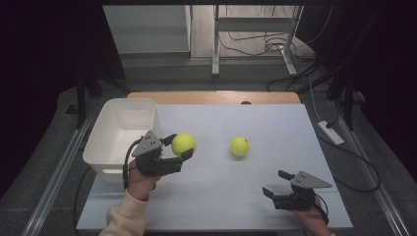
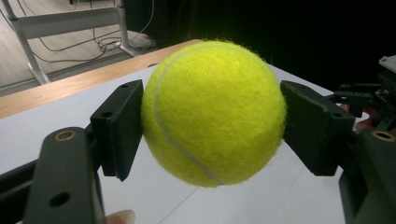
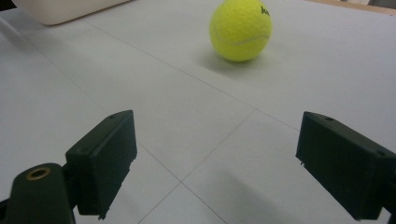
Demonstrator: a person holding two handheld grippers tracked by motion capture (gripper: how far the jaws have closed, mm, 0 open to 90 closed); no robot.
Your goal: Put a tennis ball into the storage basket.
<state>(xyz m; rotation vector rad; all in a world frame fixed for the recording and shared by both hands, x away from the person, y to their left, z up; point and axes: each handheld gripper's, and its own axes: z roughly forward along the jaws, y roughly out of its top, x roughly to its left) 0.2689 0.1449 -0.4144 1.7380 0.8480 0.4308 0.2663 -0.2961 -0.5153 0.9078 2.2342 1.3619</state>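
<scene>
Tennis ball (image 1: 183, 144) sits clamped in our left gripper (image 1: 179, 147), lifted just right of the white bin (image 1: 110, 142). We judge: carry it left over the bin before releasing. Right gripper (image 1: 277, 183) hangs spread, empty, near the second ball (image 1: 239, 146).

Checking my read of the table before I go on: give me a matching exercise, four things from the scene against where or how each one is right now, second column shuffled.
Things:
1. left gripper
2. right gripper
3. white bin
4. loose tennis ball

States:
A. lying on the white table surface, nothing touching it
B. jaws apart, nothing between them
C. standing at the table's left edge
D. shut on a tennis ball, held clear of the table

Pairs: 1-D, 2-B, 3-C, 4-A
</scene>
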